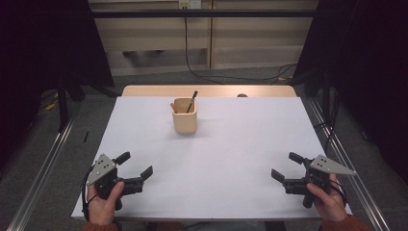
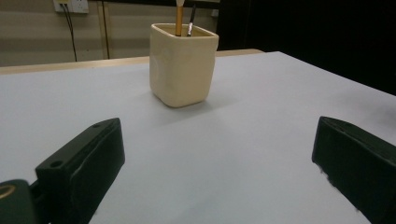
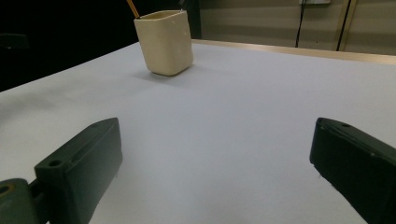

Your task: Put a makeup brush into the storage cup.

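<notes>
We count one cream cup (image 1: 184, 116) with two sticks inside: one wooden (image 2: 179, 18), one dark (image 1: 193, 101). Left gripper (image 1: 136, 165) and right gripper (image 1: 287, 166) both spread wide, holding and touching nothing, well apart from cup.

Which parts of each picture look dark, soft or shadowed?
High view: the white table is evenly lit, the side edges black. Left gripper view: the cream cup casts a soft shadow rightward; the near jaws are blurred. Right gripper view: the left background is black.

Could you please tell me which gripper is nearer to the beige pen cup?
Left. The left gripper sits at the near left, the right gripper farther off at the near right; the beige pen cup stands left of centre.
</notes>
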{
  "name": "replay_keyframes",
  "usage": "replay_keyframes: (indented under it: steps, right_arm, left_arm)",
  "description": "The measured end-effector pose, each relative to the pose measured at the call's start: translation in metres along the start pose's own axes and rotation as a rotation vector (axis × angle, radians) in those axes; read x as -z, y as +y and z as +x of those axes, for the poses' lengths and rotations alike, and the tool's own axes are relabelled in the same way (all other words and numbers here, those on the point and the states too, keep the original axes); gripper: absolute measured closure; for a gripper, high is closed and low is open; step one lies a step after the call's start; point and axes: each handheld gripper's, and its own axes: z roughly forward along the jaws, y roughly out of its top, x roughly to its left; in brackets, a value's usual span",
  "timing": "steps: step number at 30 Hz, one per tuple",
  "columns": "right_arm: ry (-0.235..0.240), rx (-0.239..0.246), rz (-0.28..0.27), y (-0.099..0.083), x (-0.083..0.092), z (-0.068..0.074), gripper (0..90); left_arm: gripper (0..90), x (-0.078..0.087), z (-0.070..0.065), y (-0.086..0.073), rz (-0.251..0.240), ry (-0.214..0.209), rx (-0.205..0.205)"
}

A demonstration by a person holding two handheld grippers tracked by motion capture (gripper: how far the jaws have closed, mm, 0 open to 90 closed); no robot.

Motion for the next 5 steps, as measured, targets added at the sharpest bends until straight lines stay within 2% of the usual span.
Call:
replay_keyframes:
  steps: [5]
  right_arm:
    - [-0.001, 0.000, 0.013, -0.0010, -0.0014, -0.0001, 1.7]
  left_arm:
    - [2.7, -0.0037, -0.0009, -0.0013, 0.007, -0.004, -0.009]
